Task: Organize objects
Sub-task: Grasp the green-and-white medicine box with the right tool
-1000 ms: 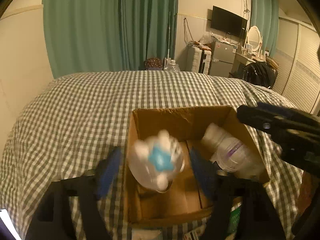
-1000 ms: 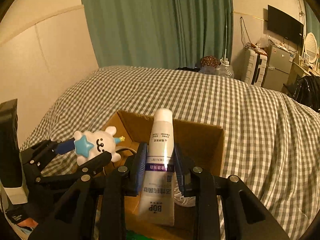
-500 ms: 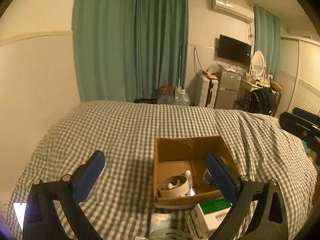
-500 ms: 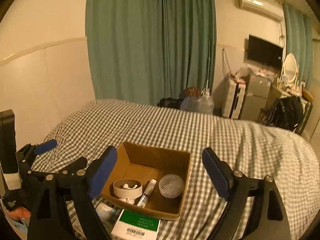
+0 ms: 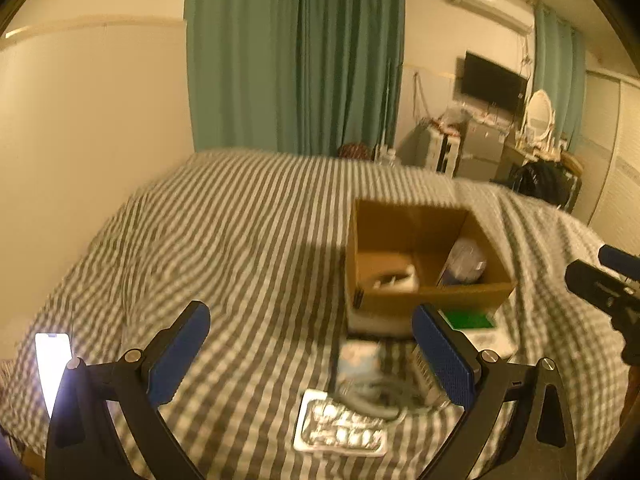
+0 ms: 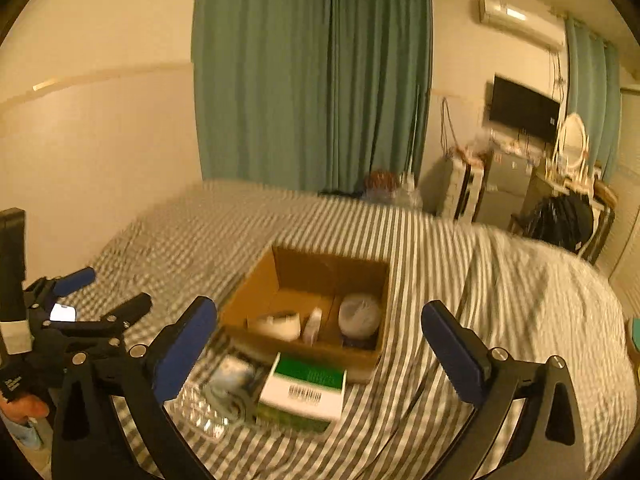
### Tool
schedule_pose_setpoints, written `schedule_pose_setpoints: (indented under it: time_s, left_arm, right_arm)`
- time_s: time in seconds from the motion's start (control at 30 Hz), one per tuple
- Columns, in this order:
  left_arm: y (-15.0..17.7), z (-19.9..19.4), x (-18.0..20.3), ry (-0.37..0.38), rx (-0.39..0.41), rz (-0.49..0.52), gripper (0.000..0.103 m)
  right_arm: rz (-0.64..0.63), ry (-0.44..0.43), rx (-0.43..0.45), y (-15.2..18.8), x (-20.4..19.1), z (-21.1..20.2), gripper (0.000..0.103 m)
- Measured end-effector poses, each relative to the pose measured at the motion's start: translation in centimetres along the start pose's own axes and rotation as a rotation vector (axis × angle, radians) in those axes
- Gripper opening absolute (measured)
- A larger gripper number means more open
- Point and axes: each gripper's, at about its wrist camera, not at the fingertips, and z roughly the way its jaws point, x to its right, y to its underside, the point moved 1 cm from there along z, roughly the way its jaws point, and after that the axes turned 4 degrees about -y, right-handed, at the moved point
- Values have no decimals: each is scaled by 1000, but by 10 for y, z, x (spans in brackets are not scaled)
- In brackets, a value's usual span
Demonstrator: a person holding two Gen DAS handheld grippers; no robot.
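An open cardboard box (image 5: 424,294) (image 6: 256,304) sits on the checked bed. Inside it lie a white round toy (image 6: 276,325), a white tube (image 6: 313,326) and a clear round container (image 6: 359,316). A green and white carton (image 6: 304,386) (image 5: 470,320) lies just in front of the box. A clear blister pack (image 5: 340,428) and a clear bag (image 6: 228,380) lie nearer still. My left gripper (image 5: 310,354) is open and empty, held back from the box. My right gripper (image 6: 320,346) is open and empty, above the carton.
A lit phone (image 5: 52,364) lies at the bed's left edge. Green curtains (image 6: 312,80) hang behind the bed. A TV (image 6: 524,110), cabinets and a chair with a black bag (image 6: 560,220) stand at the right.
One second ago the left gripper held the white toy and the right held the white tube over the box. Both are now in the box, and both grippers have opened and pulled back.
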Motion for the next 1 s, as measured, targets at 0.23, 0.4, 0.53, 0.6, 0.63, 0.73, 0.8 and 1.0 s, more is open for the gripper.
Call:
schedule_pose_setpoints:
  time_s: [0.23, 0.4, 0.53, 0.6, 0.63, 0.73, 0.8, 1.0]
  left_arm:
    - [57, 37, 5, -40, -100, 54, 103]
    - [77, 49, 7, -30, -143, 85, 103]
    - [80, 56, 4, -13, -169, 73, 103]
    - [82, 59, 1, -8, -185, 63, 103]
    - [83, 60, 0, -5, -193, 57, 103]
    - [85, 62, -2, 2, -210, 48, 103]
    - [86, 63, 0, 0, -218, 50, 103]
    - [86, 63, 17, 40, -233, 81, 103]
  right_arm:
    - [35, -8, -183, 58, -4, 58, 103]
    - [48, 27, -296, 87, -4, 101, 103]
    - [67, 42, -331, 94, -2, 119, 103]
    - [75, 40, -349, 96, -1, 128, 103]
    - [76, 40, -356, 96, -2, 130, 103]
    - [82, 40, -366, 97, -1, 138, 103]
    - [100, 21, -359, 98, 2, 139, 102]
    - [24, 7, -261, 90, 10, 107, 95]
